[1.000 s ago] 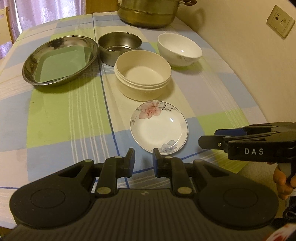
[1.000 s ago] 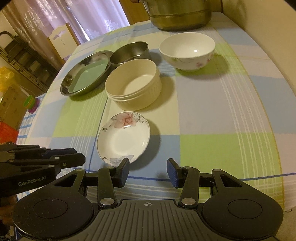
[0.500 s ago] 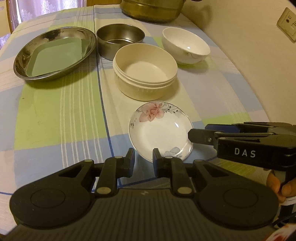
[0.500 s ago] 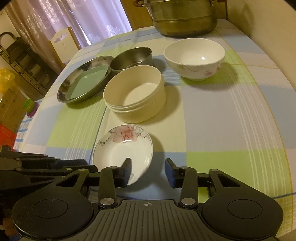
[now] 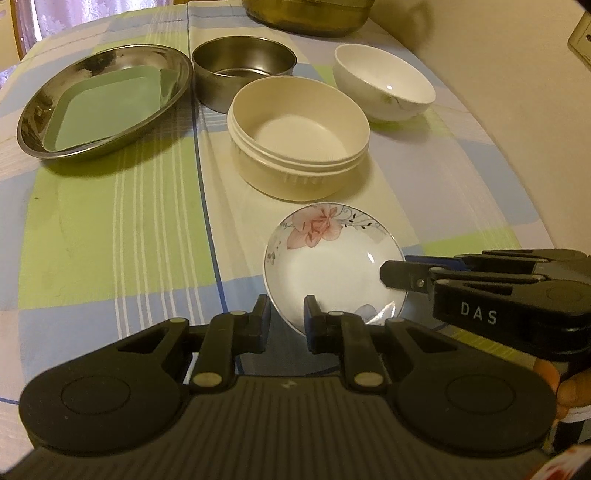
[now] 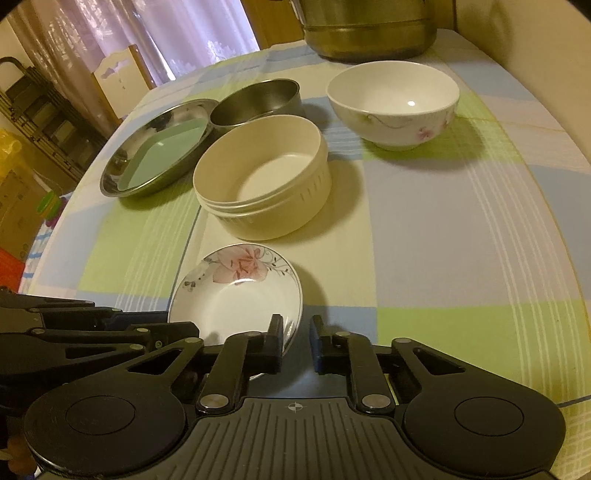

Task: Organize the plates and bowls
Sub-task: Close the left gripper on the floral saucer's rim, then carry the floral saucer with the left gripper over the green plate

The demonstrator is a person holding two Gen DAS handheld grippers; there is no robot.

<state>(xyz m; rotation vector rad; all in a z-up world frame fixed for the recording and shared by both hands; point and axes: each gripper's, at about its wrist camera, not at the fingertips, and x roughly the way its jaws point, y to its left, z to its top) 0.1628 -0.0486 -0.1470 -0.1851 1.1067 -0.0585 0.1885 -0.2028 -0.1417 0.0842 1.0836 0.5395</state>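
A small white floral saucer (image 5: 325, 266) lies on the checked tablecloth, also in the right wrist view (image 6: 236, 299). My right gripper (image 6: 295, 341) has its fingers astride the saucer's near right rim, narrowly open, not clamped. My left gripper (image 5: 286, 319) is narrowly open and empty at the saucer's near left rim. Behind stand a cream tub (image 5: 297, 133), a steel bowl (image 5: 243, 70), a white ceramic bowl (image 5: 384, 81) and a steel plate (image 5: 103, 99) holding a green tray (image 5: 103, 105).
A large brass-coloured pot (image 6: 369, 33) stands at the table's far end. A wall (image 5: 517, 92) runs along the right side. Chairs and shelving (image 6: 44, 110) stand beyond the table's left edge.
Both grippers moved forward to the saucer. The right gripper's jaws narrowed around the saucer's rim. The dishes stayed in place.
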